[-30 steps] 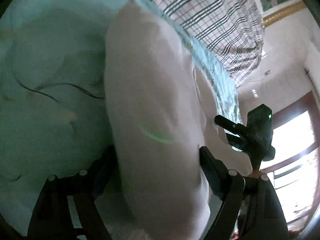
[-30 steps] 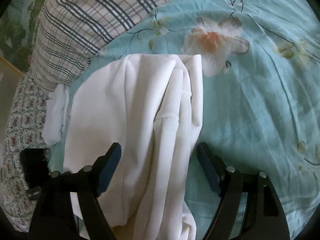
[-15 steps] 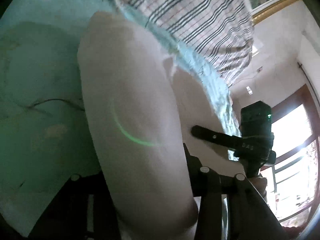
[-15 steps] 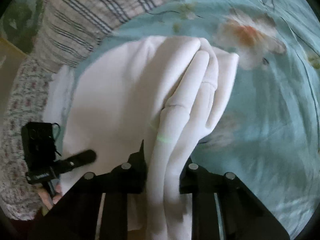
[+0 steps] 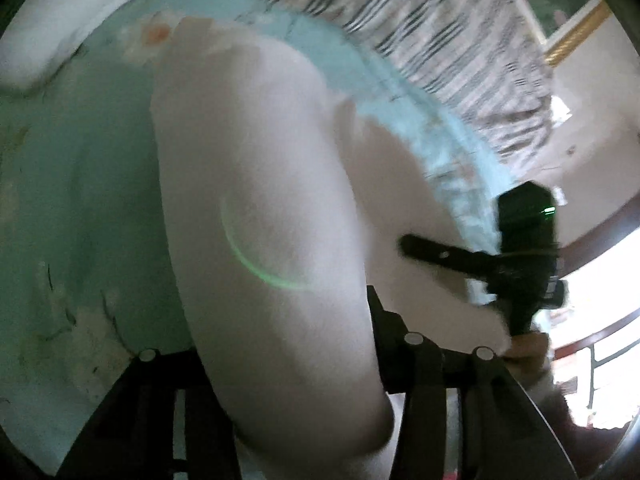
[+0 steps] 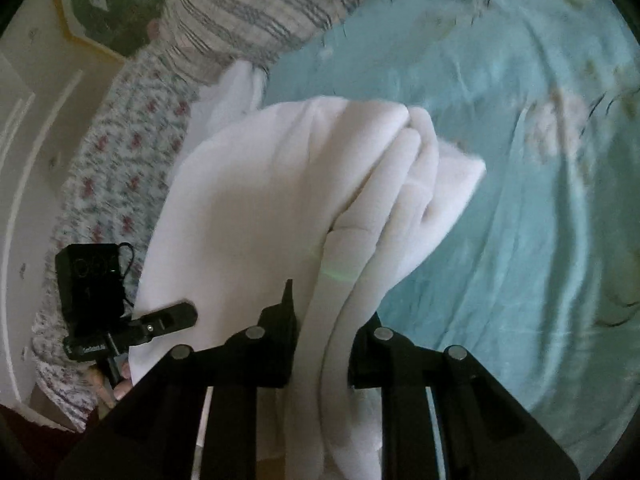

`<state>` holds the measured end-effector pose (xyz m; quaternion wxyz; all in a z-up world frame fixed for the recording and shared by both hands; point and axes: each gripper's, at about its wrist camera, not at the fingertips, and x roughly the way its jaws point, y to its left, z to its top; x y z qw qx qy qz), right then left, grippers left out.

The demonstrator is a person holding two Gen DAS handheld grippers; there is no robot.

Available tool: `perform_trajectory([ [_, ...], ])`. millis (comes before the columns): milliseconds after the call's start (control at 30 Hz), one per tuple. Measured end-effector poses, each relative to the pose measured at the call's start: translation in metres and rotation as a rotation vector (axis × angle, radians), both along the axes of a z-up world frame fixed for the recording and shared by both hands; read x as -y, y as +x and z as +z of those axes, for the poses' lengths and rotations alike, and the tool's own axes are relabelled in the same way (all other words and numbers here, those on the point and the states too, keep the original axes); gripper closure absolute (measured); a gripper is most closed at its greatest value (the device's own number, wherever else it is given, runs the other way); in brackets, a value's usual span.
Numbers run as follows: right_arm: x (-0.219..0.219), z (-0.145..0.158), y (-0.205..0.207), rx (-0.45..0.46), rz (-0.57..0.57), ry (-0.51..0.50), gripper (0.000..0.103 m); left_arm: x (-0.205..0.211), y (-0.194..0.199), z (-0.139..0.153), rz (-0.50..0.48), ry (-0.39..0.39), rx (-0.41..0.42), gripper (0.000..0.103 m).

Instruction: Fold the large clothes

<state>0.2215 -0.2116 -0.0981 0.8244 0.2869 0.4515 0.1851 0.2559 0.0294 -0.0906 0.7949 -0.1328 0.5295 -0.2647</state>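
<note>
Now, through the left wrist camera, I watch my left gripper (image 5: 288, 364), wide apart a second ago, clamped on a thick fold of the white garment (image 5: 260, 208); its jaws have just been closing, then eased slightly, with cloth between them. That gives me hold of one end, so I judge the fold can be carried over. The garment runs away from the gripper toward the striped pillow (image 5: 420, 28), long axis up the frame, over the teal sheet (image 5: 80, 200).

Through the right wrist camera, my right gripper (image 6: 324, 344) has likewise been closing and now pinches a bunched edge of the same garment, which stretches away up the frame and bunches at its far end. The other gripper shows lower left at the cloth's edge.
</note>
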Motion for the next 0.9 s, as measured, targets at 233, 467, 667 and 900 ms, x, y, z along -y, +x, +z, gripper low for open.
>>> perform_trajectory([
  [233,0.01,-0.009,-0.006,-0.036,-0.051,-0.004,0.066,-0.007,-0.004,-0.007,0.044,-0.035,0.009,0.046],
  [467,0.02,0.031,-0.026,0.023,-0.145,-0.1,0.059,-0.028,-0.029,0.025,0.078,-0.041,0.059,0.046],
  [667,0.009,0.065,-0.037,0.131,-0.116,-0.101,0.059,-0.063,-0.056,0.063,0.111,-0.126,0.195,0.049],
  [900,-0.01,0.037,-0.012,0.047,-0.087,-0.135,0.059,-0.053,-0.044,0.046,0.084,-0.089,0.196,0.058],
])
